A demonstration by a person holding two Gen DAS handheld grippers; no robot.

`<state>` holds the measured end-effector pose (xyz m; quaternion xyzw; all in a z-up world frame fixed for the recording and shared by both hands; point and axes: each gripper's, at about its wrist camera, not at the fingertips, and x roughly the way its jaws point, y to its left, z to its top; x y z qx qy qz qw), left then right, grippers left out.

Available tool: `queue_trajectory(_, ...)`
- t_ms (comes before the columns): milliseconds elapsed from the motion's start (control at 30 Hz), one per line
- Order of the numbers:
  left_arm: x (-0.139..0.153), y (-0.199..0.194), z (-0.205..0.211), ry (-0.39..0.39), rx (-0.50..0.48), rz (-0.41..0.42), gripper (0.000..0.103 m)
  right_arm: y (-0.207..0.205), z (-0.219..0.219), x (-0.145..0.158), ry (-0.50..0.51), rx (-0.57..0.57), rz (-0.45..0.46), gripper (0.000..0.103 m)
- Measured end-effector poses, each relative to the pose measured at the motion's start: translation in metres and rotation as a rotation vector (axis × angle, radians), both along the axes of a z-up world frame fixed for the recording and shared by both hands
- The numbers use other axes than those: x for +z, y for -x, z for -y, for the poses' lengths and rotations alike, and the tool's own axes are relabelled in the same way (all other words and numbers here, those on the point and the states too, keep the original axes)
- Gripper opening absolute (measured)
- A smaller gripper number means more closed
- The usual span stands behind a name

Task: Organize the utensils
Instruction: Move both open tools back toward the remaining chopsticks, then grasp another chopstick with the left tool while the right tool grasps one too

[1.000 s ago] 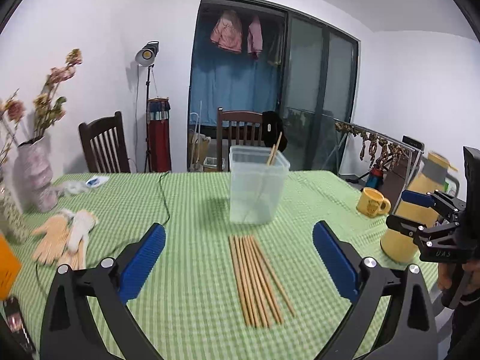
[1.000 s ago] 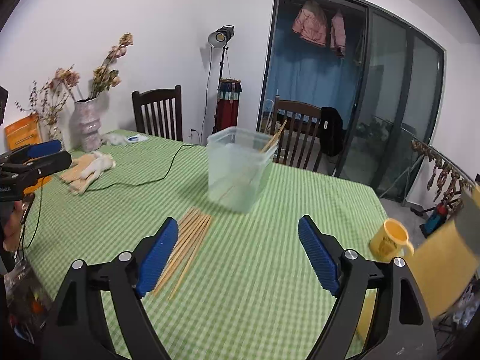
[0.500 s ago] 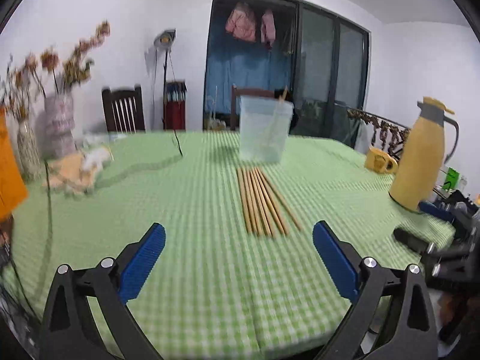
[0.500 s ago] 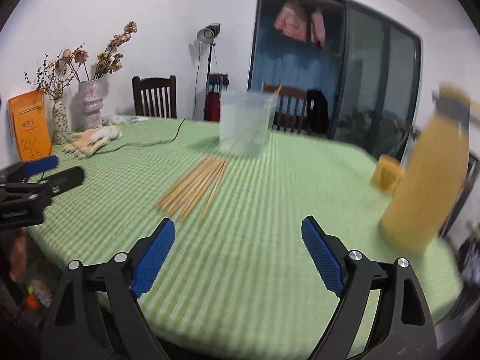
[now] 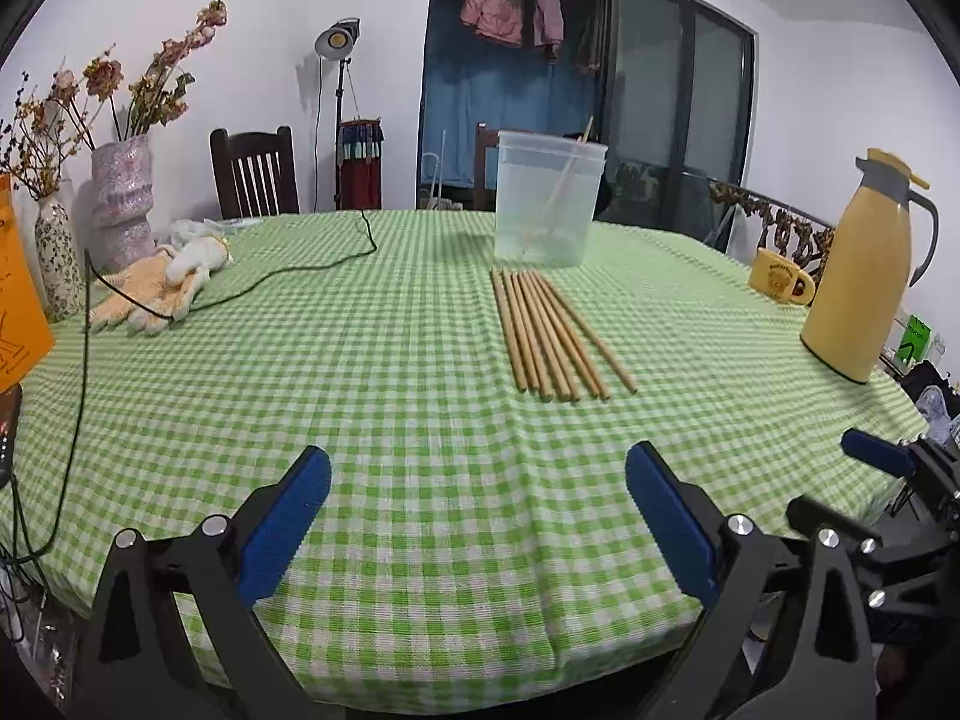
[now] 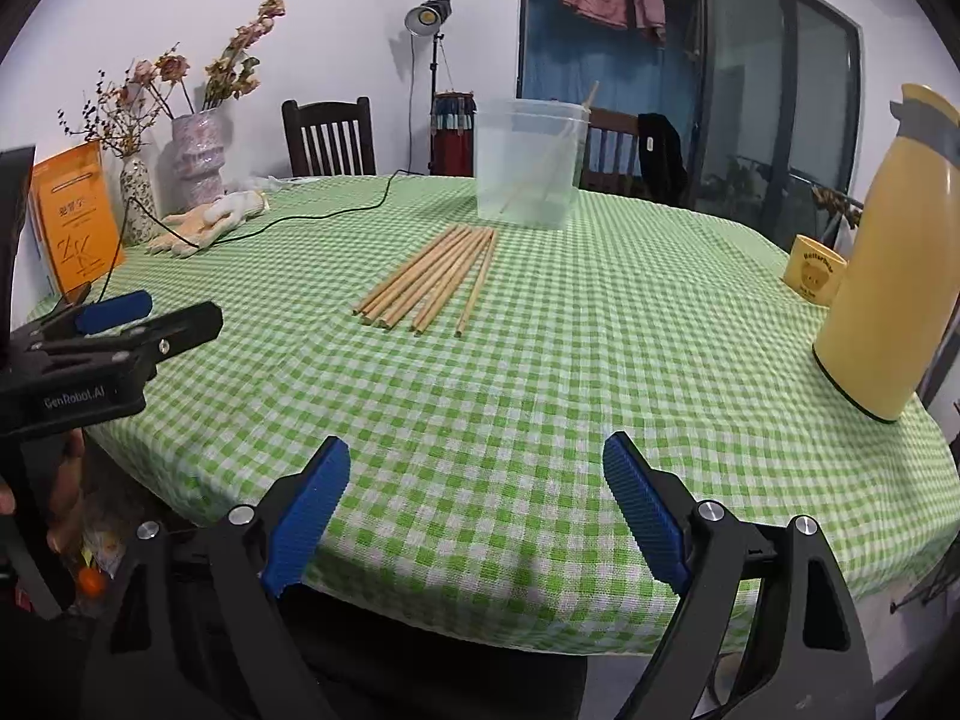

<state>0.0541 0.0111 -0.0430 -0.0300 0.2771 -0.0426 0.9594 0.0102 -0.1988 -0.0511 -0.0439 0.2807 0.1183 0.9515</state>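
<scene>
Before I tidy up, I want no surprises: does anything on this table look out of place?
Work gloves and a black cable lie on the tablecloth. One chopstick leans in the clear container; the rest lie loose.

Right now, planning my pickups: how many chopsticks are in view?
9: about 8 chopsticks lie side by side on the tablecloth before the clear container, and 1 leans inside it. The packed row may hide another.

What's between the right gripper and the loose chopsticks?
Only bare green checked tablecloth between the open right gripper and the chopsticks, per the right wrist view.
</scene>
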Motion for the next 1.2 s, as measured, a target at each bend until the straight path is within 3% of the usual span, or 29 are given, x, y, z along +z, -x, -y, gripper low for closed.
queue_trajectory(233, -0.018, -0.024, -0.012, 0.024, -0.001, -0.04, 0.095, -0.029, 0.003, -0.006, -0.027, -0.025, 0.006, 0.083)
queue_trajectory(433, -0.005, -0.057, -0.031, 0.035, 0.009, -0.051, 0.093, -0.077, -0.006, -0.001, -0.061, -0.018, -0.075, 0.051)
queue_trajectory(533, -0.006, -0.08, -0.034, 0.028, -0.004, -0.116, 0.092, -0.099, -0.006, -0.001, -0.065, -0.018, -0.106, 0.047)
queue_trajectory(633, -0.012, -0.105, -0.036, 0.023, -0.011, -0.187, 0.078, -0.117, -0.008, -0.001, -0.043, -0.013, -0.142, 0.043)
queue_trajectory(767, -0.016, -0.137, -0.04, 0.083, -0.041, -0.269, 0.078, -0.137, -0.013, -0.002, -0.027, 0.012, -0.199, 0.038)
queue_trajectory(833, -0.019, -0.153, -0.038, 0.111, -0.078, -0.305, 0.068, -0.146, -0.014, -0.004, -0.024, 0.012, -0.224, 0.035)
queue_trajectory(933, -0.024, -0.172, -0.028, 0.059, -0.111, -0.343, 0.055, -0.157, -0.014, -0.007, -0.049, 0.008, -0.251, 0.03)
queue_trajectory(1100, -0.026, -0.194, 0.001, -0.027, -0.19, -0.345, 0.053, -0.169, -0.017, -0.011, -0.065, 0.01, -0.284, 0.024)
queue_trajectory(1200, -0.029, -0.202, 0.008, -0.011, -0.224, -0.376, 0.051, -0.174, -0.019, -0.008, -0.094, 0.018, -0.298, 0.022)
